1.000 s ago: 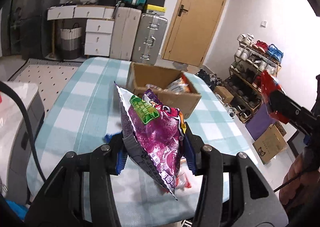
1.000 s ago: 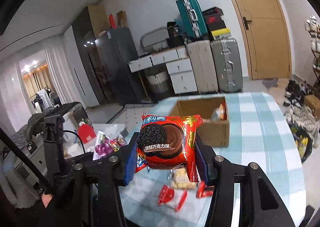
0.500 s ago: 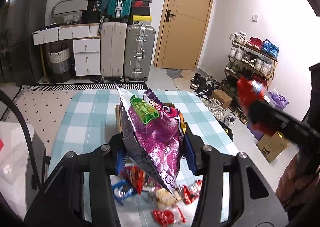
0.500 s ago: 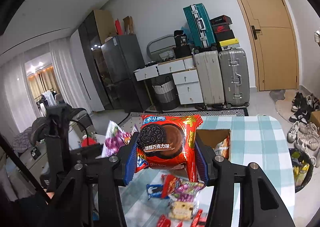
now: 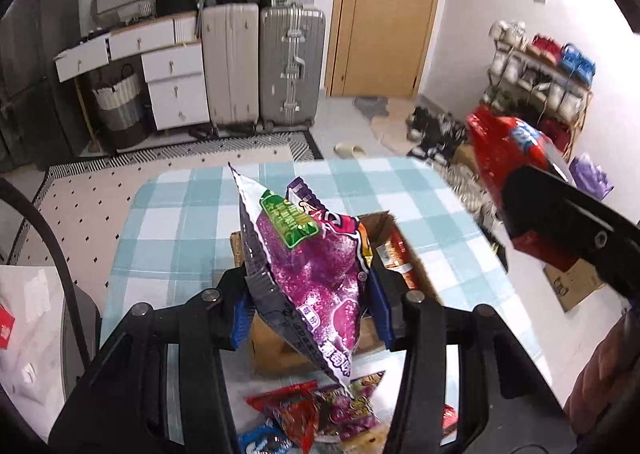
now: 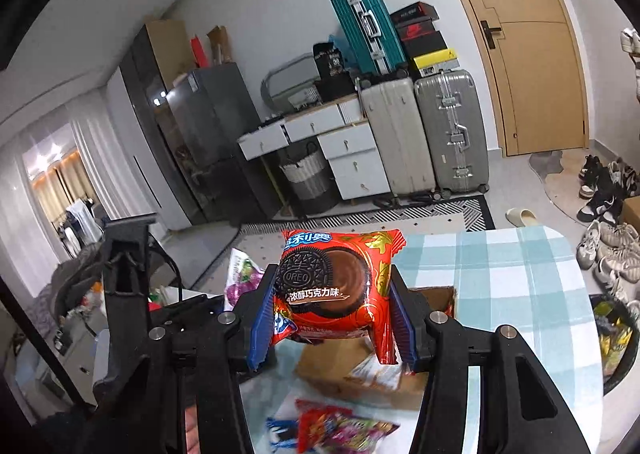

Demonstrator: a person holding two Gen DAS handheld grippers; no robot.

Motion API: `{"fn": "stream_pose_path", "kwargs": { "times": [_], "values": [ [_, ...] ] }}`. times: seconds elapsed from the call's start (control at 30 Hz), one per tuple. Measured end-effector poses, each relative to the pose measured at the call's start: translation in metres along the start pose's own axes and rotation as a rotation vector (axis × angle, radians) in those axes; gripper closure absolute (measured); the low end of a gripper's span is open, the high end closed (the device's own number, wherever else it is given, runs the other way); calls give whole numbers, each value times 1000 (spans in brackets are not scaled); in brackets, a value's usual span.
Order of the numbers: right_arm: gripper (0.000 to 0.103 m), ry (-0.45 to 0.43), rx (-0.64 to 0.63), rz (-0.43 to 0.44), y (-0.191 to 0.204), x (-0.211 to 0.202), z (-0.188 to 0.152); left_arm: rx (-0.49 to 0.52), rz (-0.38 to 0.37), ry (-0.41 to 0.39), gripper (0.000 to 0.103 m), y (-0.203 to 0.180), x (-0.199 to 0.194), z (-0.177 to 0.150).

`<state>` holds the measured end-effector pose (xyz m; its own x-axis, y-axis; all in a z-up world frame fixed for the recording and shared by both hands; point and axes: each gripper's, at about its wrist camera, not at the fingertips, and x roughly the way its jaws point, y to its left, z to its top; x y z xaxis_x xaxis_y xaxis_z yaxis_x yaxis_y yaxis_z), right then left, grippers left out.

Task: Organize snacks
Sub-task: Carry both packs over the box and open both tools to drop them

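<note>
Left gripper (image 5: 306,304) jaws pinching purple snack bag (image 5: 316,274); bag glossy, silver-edged, green label near top, tilted corner-down, held above cardboard box (image 5: 276,350) on checked table (image 5: 180,222); right gripper (image 6: 332,328) jaws clamped on red Oreo packet (image 6: 334,288), cookie picture facing camera, puffy, upright, above same box; loose snacks (image 5: 320,414) heaped near box.
</note>
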<state>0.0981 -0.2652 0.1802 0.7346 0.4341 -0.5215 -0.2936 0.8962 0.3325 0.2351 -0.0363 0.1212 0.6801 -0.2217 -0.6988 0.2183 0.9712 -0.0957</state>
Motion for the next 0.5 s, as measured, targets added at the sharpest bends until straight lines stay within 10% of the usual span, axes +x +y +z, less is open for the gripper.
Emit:
{"fn": "stream_pose_path", "kwargs": {
  "times": [0.5],
  "values": [
    [52, 253, 87, -33, -70, 128, -39, -70, 9, 179, 58, 33, 130, -20]
  ]
}}
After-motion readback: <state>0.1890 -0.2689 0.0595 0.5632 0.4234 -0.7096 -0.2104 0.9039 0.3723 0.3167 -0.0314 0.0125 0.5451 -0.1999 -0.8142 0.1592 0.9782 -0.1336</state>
